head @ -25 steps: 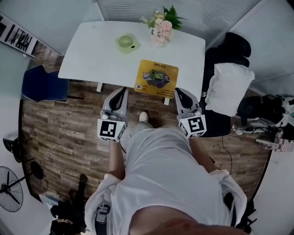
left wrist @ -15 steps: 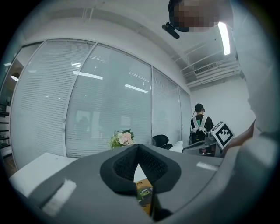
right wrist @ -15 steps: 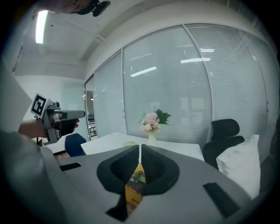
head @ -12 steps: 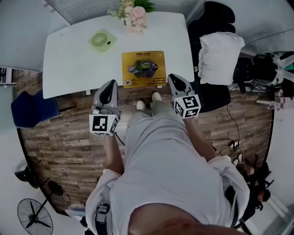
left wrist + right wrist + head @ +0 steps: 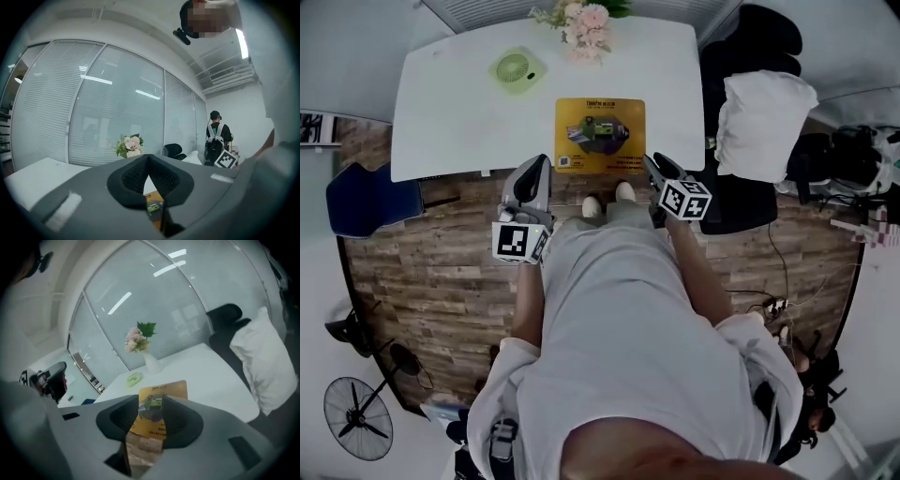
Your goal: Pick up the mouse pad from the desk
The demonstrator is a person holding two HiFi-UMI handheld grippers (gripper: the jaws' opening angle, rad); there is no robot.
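Left gripper (image 5: 536,169): jaws were together, empty. Right gripper (image 5: 656,169): jaws were part-way apart and opening, nothing between them. Both stood just short of the desk (image 5: 459,112). The mouse pad (image 5: 600,136) lay flat at its near edge, untouched.

Risk: the pad was thin and flat, so a jaw might shove it rather than get under. Only the right gripper view showed the gap lined up on the pad. The head view possibly showed no overhang.

White desk (image 5: 459,112) on wood-plank floor (image 5: 422,272)
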